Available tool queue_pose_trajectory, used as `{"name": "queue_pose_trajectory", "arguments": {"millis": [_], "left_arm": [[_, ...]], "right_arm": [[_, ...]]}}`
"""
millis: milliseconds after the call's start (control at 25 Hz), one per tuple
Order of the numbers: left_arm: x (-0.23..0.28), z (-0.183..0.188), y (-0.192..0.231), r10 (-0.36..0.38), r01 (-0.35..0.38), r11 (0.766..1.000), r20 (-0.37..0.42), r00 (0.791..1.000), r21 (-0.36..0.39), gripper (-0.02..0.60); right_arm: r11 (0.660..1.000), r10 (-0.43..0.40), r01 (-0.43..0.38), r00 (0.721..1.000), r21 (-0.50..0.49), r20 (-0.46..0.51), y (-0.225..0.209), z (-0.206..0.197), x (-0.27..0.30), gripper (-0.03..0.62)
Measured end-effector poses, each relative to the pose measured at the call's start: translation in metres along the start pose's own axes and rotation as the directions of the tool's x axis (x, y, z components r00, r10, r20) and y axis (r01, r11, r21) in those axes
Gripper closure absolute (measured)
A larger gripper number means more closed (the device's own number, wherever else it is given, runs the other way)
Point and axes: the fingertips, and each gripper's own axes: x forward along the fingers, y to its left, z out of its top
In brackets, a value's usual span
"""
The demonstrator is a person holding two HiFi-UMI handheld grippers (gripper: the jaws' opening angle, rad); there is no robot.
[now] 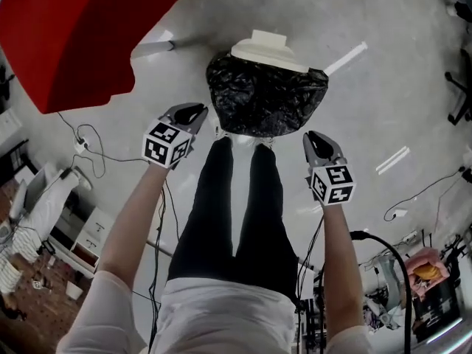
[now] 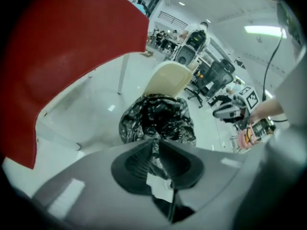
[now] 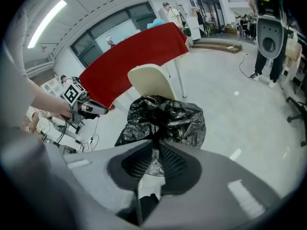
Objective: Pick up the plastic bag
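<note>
Pointing down on outstretched arms (image 1: pixel 136 220), the left gripper (image 1: pixel 190 113) and right gripper (image 1: pixel 318 141) flank the plastic bag (image 1: pixel 265 98), fingers (image 2: pixel 136 162) barely apart.

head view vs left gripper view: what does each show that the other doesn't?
Head view only: the person's legs and the left claw from outside, beside the black plastic bag. Left gripper view only: that claw's jaws narrowly apart, nothing between them; office chairs behind. Both: the bag, cream chair, red table, right claw.
</note>
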Motion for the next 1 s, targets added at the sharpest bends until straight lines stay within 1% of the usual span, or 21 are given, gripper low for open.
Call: {"name": "queue_pose_trajectory", "arguments": {"millis": [120, 240, 280, 360, 440, 520, 640, 720, 760, 840, 880, 920, 960, 1000], "left_arm": [[0.024, -0.017, 0.027, -0.044, 0.043, 0.996, -0.009, 0.999, -0.081, 0.523], [0.048, -0.034, 0.048, -0.087, 0.083, 0.986, -0.025, 0.996, -0.146, 0.477], [0.056, -0.038, 0.053, -0.103, 0.097, 0.982, -0.028, 0.994, -0.162, 0.463], [0.069, -0.044, 0.06, -0.144, 0.136, 0.97, -0.026, 0.989, -0.201, 0.427], [0.079, -0.048, 0.065, -0.191, 0.182, 0.949, -0.012, 0.981, -0.257, 0.388], [0.087, -0.052, 0.07, -0.237, 0.227, 0.919, 0.009, 0.971, -0.321, 0.357], [0.099, -0.055, 0.076, -0.287, 0.278, 0.876, 0.036, 0.957, -0.394, 0.282], [0.107, -0.055, 0.078, -0.309, 0.299, 0.859, 0.044, 0.95, -0.415, 0.25], [0.11, -0.055, 0.079, -0.316, 0.306, 0.854, 0.046, 0.948, -0.42, 0.241], [0.117, -0.052, 0.08, -0.323, 0.314, 0.849, 0.055, 0.945, -0.426, 0.238], [0.12, -0.05, 0.081, -0.319, 0.314, 0.848, 0.063, 0.946, -0.427, 0.249], [0.122, -0.047, 0.083, -0.309, 0.309, 0.85, 0.071, 0.948, -0.427, 0.286], [0.123, -0.045, 0.084, -0.292, 0.295, 0.856, 0.074, 0.954, -0.424, 0.322], [0.124, -0.044, 0.086, -0.268, 0.273, 0.866, 0.072, 0.961, -0.418, 0.379]], "right_arm": [[1.0, 0.001, 0.0, 1.0, 0.01, -0.025, -0.021, -0.021, 0.027, 0.54], [1.0, 0.005, -0.004, 0.998, 0.022, -0.054, -0.04, -0.04, 0.047, 0.517], [0.999, 0.008, -0.006, 0.998, 0.036, -0.058, -0.047, -0.045, 0.053, 0.505], [0.995, 0.02, -0.015, 0.998, 0.094, -0.052, -0.061, -0.052, 0.063, 0.477], [0.983, 0.043, -0.037, 0.999, 0.178, -0.032, -0.074, -0.054, 0.071, 0.424], [0.966, 0.068, -0.063, 0.998, 0.249, -0.013, -0.084, -0.056, 0.08, 0.349], [0.945, 0.11, -0.103, 0.994, 0.31, -0.006, -0.094, -0.058, 0.096, 0.25], [0.933, 0.146, -0.135, 0.989, 0.334, -0.005, -0.095, -0.059, 0.106, 0.213], [0.926, 0.169, -0.158, 0.986, 0.344, -0.002, -0.093, -0.058, 0.111, 0.207], [0.908, 0.22, -0.21, 0.975, 0.361, 0.014, -0.086, -0.056, 0.119, 0.207], [0.901, 0.24, -0.232, 0.97, 0.367, 0.023, -0.083, -0.053, 0.123, 0.208], [0.897, 0.253, -0.247, 0.967, 0.368, 0.031, -0.081, -0.051, 0.126, 0.222], [0.897, 0.258, -0.252, 0.966, 0.364, 0.035, -0.079, -0.049, 0.128, 0.267], [0.9, 0.255, -0.251, 0.966, 0.356, 0.035, -0.077, -0.048, 0.129, 0.326]]}}
